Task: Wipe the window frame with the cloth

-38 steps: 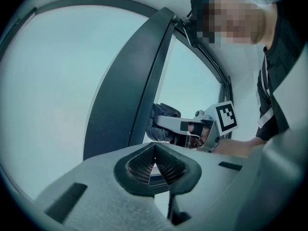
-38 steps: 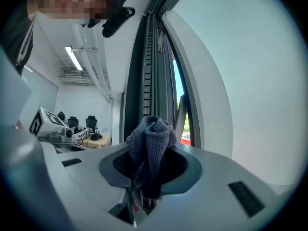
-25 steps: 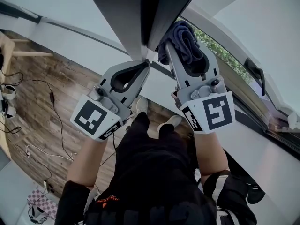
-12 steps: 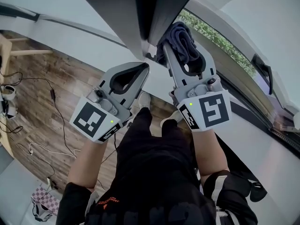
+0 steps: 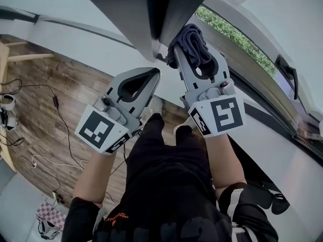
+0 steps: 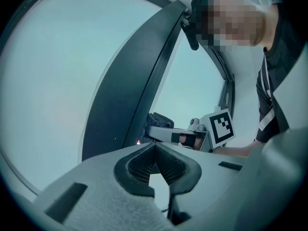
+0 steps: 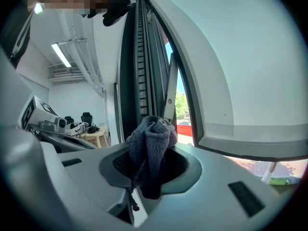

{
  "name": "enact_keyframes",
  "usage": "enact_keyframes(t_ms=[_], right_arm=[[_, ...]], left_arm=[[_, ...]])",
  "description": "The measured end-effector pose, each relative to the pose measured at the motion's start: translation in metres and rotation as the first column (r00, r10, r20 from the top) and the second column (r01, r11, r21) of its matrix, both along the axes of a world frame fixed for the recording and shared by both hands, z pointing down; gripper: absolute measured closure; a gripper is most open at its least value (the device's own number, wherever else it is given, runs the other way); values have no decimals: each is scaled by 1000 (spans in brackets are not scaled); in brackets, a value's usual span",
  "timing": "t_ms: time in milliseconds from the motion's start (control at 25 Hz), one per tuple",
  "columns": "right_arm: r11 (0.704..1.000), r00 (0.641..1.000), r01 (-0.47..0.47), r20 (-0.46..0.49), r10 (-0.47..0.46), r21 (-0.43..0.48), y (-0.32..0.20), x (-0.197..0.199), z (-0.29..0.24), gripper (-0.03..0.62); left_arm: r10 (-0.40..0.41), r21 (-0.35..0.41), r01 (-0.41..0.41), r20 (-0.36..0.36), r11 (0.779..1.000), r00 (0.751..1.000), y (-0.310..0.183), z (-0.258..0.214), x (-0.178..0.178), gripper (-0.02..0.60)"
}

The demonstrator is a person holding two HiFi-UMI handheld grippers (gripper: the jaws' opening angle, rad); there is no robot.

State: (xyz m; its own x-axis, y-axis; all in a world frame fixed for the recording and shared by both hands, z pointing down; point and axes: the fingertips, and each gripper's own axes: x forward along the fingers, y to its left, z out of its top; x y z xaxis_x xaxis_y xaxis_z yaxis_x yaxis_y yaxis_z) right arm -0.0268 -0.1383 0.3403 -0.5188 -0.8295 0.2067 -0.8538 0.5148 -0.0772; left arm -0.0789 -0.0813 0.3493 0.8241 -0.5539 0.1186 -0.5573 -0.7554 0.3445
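Evidently mid-wipe: the right gripper [image 5: 196, 55] has its fingers pinching the bunched dark cloth [image 5: 194, 36], which bulges past their tips right at the dark window frame [image 5: 162, 9]. The left gripper [image 5: 151, 75] has its fingers pressed together on nothing, tips just beside the frame. The next move likely calls for sliding the cloth along the frame under steady pressure
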Motion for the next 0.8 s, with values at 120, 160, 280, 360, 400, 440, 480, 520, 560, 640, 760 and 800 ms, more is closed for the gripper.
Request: enact_keyframes(t_ms=[120, 160, 280, 360, 400, 440, 480, 520, 560, 640, 760, 800], right_arm=[[1000, 1000, -6, -7, 6, -14, 1, 0, 10, 490], [1000, 1000, -10, -9, 9, -19, 1, 0, 13, 490], [999, 1000, -21, -19, 20, -42, 0, 0, 24, 490], [998, 999, -29, -27, 28, -60, -1, 0, 32, 490], [997, 999, -33, -31, 31, -66, -1, 0, 35, 490], [997, 999, -37, -34, 35, -70, 0, -1, 37, 490], [997, 999, -40, -38, 38, -72, 0, -1, 39, 490], [996, 998, -44, -40, 41, -74, 0, -1, 41, 490], [996, 998, -48, -41, 45, -76, 0, -1, 43, 490], [995, 997, -61, -42, 57, -84, 1, -1, 47, 490], [993, 996, -77, -51, 73, -91, 1, -1, 52, 491], [992, 995, -83, -57, 78, -92, 0, -1, 53, 490]], left_arm=[[4, -3, -4, -4, 1000, 1000, 1, 5, 1, 563], [7, -5, -7, -4, 1000, 1000, 1, 6, 1, 563], [14, -14, -14, -5, 1000, 1000, 1, 11, 2, 563], [18, -18, -18, -5, 1000, 1000, 1, 14, 2, 563], [19, -20, -20, -5, 1000, 1000, 1, 15, 2, 563], [20, -20, -20, -5, 1000, 1000, 1, 16, 2, 563], [20, -20, -20, -5, 1000, 1000, 1, 16, 2, 563], [20, -20, -20, -5, 1000, 1000, 2, 17, 1, 563], [20, -21, -20, -6, 1000, 1000, 2, 18, 1, 563], [19, -22, -19, -7, 1000, 1000, 3, 19, 0, 563], [21, -27, -21, -8, 999, 1000, 5, 20, 0, 563], [22, -28, -22, -8, 999, 1000, 6, 21, 0, 563]])
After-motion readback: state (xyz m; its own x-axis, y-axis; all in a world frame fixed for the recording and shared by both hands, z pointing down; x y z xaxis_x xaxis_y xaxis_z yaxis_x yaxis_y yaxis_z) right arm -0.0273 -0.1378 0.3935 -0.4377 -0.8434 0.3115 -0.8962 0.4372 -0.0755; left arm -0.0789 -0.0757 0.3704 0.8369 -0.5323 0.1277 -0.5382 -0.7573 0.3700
